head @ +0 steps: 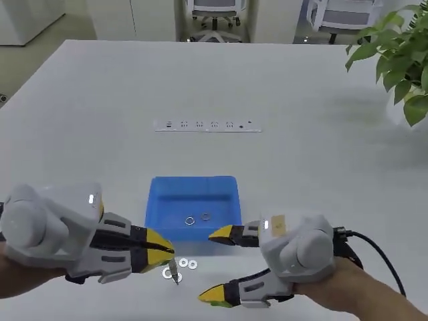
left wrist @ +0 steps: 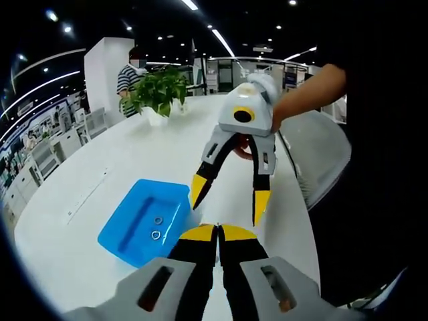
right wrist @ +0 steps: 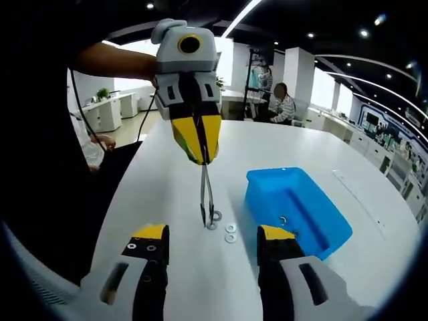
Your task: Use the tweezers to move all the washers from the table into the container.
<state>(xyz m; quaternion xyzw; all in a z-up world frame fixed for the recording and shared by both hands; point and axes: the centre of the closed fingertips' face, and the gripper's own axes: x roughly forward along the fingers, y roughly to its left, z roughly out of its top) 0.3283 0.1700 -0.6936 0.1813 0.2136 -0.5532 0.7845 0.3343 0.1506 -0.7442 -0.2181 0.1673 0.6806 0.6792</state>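
My left gripper (head: 168, 253) is shut on metal tweezers (head: 174, 273), which point down at the white table (head: 301, 154). In the right gripper view the tweezers (right wrist: 206, 194) hang from the left gripper (right wrist: 200, 157), tips touching one washer (right wrist: 214, 217). Two more washers (right wrist: 231, 233) lie just beside it, and all three washers (head: 183, 266) sit in front of the blue container (head: 160, 200). Two washers (head: 197, 219) lie inside the container. My right gripper (head: 214, 264) is open to the right of the washers, holding nothing.
A white power strip (head: 207, 125) lies on the table beyond the container. A green plant (head: 401, 60) stands at the far right. Office chairs (head: 214, 13) stand behind the table's far edge. Two people (right wrist: 281, 100) sit at a distance.
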